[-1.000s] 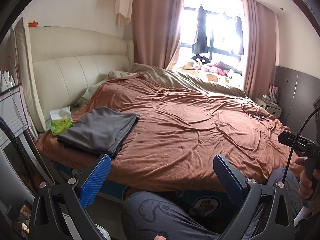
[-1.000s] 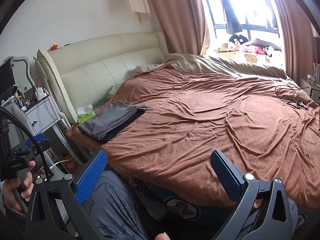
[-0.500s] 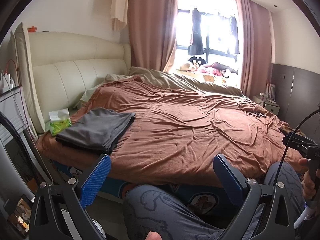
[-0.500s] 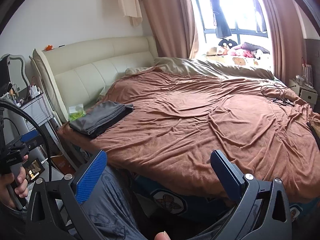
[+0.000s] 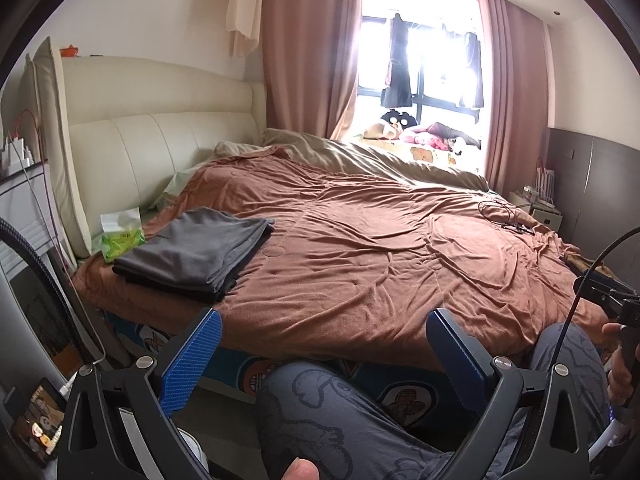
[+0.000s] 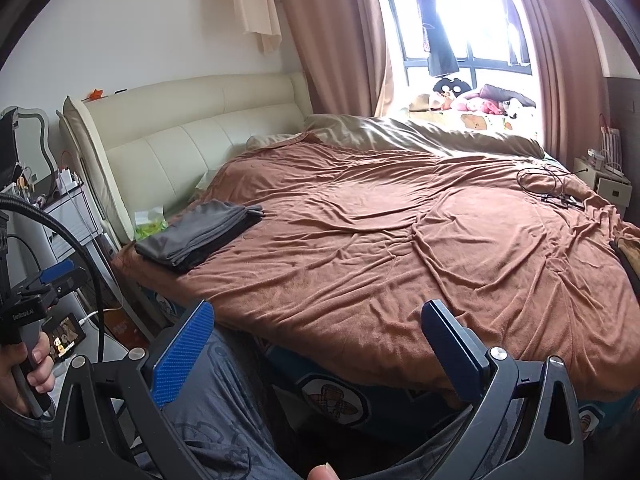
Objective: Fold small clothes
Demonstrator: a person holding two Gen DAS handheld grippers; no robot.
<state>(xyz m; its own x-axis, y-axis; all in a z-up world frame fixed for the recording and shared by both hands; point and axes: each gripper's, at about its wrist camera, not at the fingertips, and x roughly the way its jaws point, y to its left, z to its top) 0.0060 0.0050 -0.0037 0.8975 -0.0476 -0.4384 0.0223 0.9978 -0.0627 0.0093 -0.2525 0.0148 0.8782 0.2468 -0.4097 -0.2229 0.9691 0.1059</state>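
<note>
Your left gripper (image 5: 322, 354) fingers spread and empty, folded grey clothes (image 5: 196, 252) stacked at the bed's (image 5: 380, 248) left corner beside a half-hidden green packet (image 5: 120, 236), your right gripper (image 6: 316, 350) likewise spread, knees cropped below.

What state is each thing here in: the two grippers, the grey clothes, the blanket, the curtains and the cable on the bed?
Left gripper: open, empty, held off the bed.
Right gripper: open, empty, held off the bed.
Grey clothes: folded, stacked flat near the headboard.
Blanket: spread over the bed, wrinkled.
Curtains: drawn apart, window uncovered.
Cable: loosely coiled, lying on the blanket.
</note>
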